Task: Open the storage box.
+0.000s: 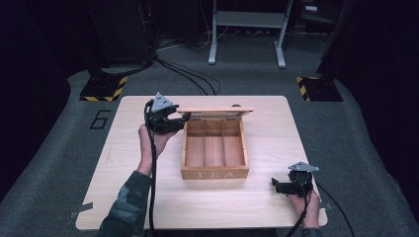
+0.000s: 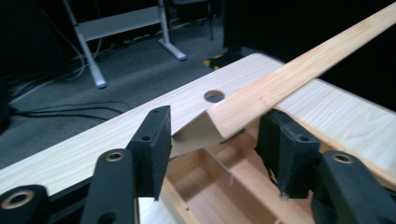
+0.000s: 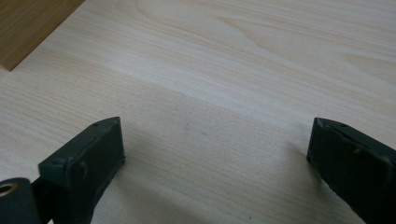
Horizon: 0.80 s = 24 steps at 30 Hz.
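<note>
Your left hand (image 1: 149,140) holds the left gripper (image 1: 177,121) at the far left corner of the tea box (image 1: 215,148), which stands in the middle of the wooden table (image 1: 123,197). In the left gripper view, its two jaws stand wide apart, one on each side of the corner of the raised lid (image 2: 299,74). Whether a jaw touches the lid, I cannot tell. Under the lid you see the open compartments of the box.

The box is open. Its lid (image 1: 215,111) stands up along the far side, hinged at the back wall. Inside there are three long compartments, and they look empty. On the front wall the word TEA is printed. Beyond the lid there is a round hole (image 2: 214,96) in the table top.

Your right hand (image 1: 306,210) rests near the front right corner of the table and holds the right gripper (image 1: 275,185), well apart from the box. In the right gripper view, its jaws are spread wide over bare wood, holding nothing, and a corner of the box (image 3: 28,23) shows at the upper left.
</note>
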Each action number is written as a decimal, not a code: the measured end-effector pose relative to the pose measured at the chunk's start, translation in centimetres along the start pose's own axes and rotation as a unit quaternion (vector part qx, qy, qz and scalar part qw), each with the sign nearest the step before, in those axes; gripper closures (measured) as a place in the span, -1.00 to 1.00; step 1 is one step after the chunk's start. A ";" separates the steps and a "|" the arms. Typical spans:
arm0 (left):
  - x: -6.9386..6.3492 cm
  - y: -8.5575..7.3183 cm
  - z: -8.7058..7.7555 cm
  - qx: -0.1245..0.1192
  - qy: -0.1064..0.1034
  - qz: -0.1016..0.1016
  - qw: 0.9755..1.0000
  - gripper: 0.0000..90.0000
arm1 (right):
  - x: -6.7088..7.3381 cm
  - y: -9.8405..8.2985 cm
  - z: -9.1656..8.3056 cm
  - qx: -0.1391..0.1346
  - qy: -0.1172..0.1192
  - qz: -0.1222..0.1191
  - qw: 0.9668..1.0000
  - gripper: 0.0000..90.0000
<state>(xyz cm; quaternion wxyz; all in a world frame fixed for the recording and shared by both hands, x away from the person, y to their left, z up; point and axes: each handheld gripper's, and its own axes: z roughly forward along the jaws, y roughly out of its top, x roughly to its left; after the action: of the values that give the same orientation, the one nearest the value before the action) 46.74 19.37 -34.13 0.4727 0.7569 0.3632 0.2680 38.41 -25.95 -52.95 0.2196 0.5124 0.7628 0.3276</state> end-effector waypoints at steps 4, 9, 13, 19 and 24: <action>0.1 -0.2 0.2 -0.010 0.004 -0.005 1.000 0.04 | 0.0 0.0 0.0 0.000 0.000 0.001 1.000 -0.93; 0.2 -0.1 0.3 -0.015 0.009 -0.003 1.000 0.10 | 0.0 0.0 0.0 0.000 0.000 0.000 1.000 -0.93; 0.6 -0.2 0.2 -0.018 0.005 -0.012 1.000 0.19 | 0.0 0.0 0.0 0.000 0.000 0.000 1.000 -0.93; 0.8 -0.2 0.2 -0.020 0.004 -0.015 1.000 0.24 | 0.0 0.0 0.0 0.000 0.000 0.001 1.000 -0.93; 0.9 -0.2 0.1 -0.020 0.006 -0.013 1.000 0.30 | 0.0 0.0 0.0 0.000 0.000 0.000 1.000 -0.93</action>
<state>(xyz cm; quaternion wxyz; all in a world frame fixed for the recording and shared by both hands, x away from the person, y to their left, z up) 47.32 20.12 -34.30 0.4891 0.7406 0.3704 0.2742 38.41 -25.95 -52.94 0.2197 0.5124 0.7628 0.3276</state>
